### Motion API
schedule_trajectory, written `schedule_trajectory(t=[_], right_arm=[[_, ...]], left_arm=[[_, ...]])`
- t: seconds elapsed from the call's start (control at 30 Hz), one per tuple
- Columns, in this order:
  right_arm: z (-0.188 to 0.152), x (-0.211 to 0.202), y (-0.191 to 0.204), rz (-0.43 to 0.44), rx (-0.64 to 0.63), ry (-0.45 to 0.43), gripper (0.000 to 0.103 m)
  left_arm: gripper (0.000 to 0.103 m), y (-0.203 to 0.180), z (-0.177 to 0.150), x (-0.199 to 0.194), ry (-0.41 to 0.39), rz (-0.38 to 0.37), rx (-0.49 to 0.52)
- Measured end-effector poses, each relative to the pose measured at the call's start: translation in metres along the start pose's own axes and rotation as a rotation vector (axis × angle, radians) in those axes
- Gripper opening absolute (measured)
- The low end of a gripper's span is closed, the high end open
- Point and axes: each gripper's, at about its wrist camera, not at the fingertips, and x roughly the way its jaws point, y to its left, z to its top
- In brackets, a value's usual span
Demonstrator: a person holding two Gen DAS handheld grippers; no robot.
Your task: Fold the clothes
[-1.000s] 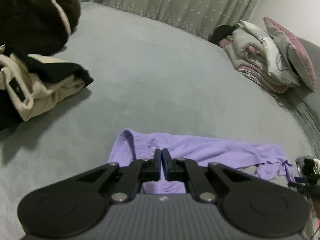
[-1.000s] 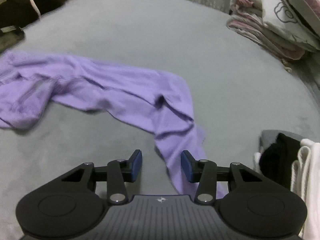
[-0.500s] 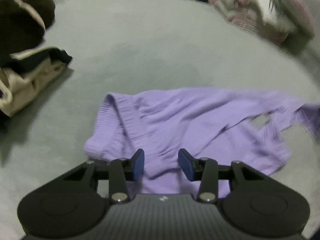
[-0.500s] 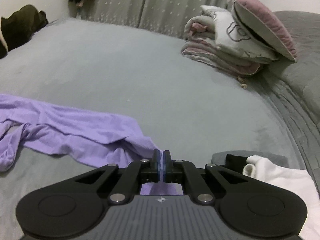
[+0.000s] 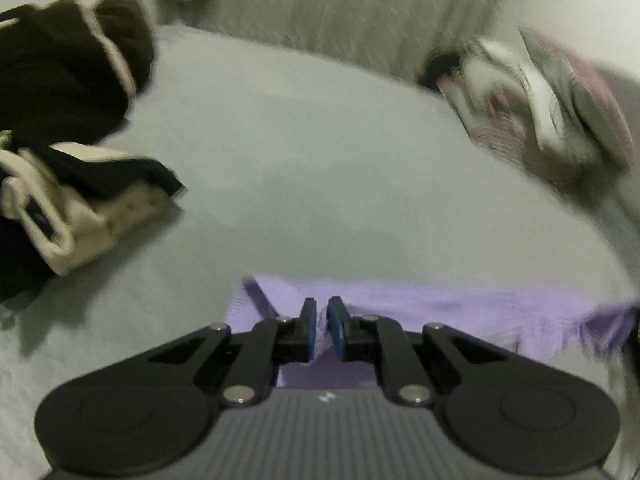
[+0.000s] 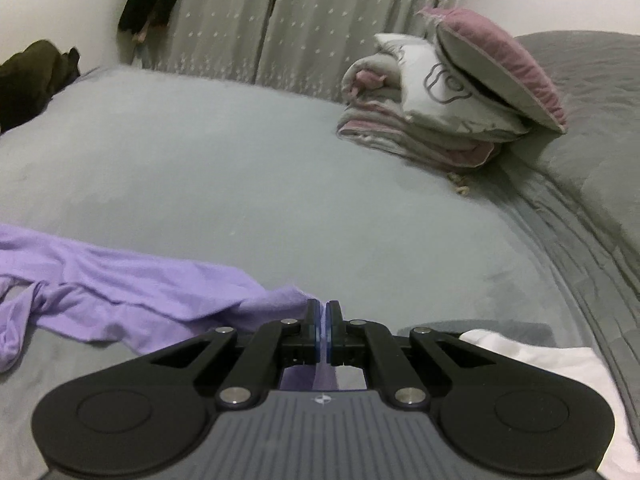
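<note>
Here, the purple garment (image 6: 132, 300) lies stretched across the near side of the grey bed (image 6: 280, 184), pinched at both ends. The right gripper (image 6: 321, 312) is clamped tight on one bunched end of the cloth. The left gripper (image 5: 322, 320) has its blue pads drawn close with purple fabric pressed in the narrow slit between them, so it grips the other end.

There are no boxes or baskets in sight, only piles. The left view, blurred, shows a heap of dark brown clothes (image 5: 68, 68) and a cream and black bundle (image 5: 80, 200) on the left side of the bed; the right view catches only a dark corner of that. The right view alone shows white cloth (image 6: 540, 364) just beside the right gripper. Both show the folded bedding with a pink cushion (image 6: 452, 92) and the curtain (image 6: 304, 24).
</note>
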Motion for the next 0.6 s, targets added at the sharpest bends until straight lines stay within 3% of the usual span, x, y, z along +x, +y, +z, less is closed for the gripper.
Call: schedule_trajectory(t=[0.23, 0.27, 0.4, 0.5, 0.57, 0.6], right_arm=[[0.018, 0.008, 0.0, -0.093, -0.029, -0.057, 0.002], [0.022, 0.01, -0.003, -0.109, -0.02, -0.068, 0.002], [0.031, 0.026, -0.014, -0.177, 0.037, -0.084, 0.002], [0.032, 0.047, -0.019, -0.184, 0.059, -0.051, 0.002], [0.033, 0.066, -0.022, -0.174, 0.071, -0.015, 0.002], [0.033, 0.074, -0.023, -0.169, 0.079, 0.004, 0.002]], left_arm=[[0.008, 0.03, 0.048, 0.003, -0.143, -0.006, -0.192], [0.003, 0.035, 0.055, 0.006, -0.161, -0.004, -0.217], [0.003, 0.052, 0.085, 0.017, -0.232, 0.003, -0.319], [0.003, 0.049, 0.099, 0.043, -0.22, 0.025, -0.291], [0.003, 0.041, 0.098, 0.06, -0.164, 0.008, -0.232], [0.004, 0.037, 0.095, 0.069, -0.098, -0.036, -0.202]])
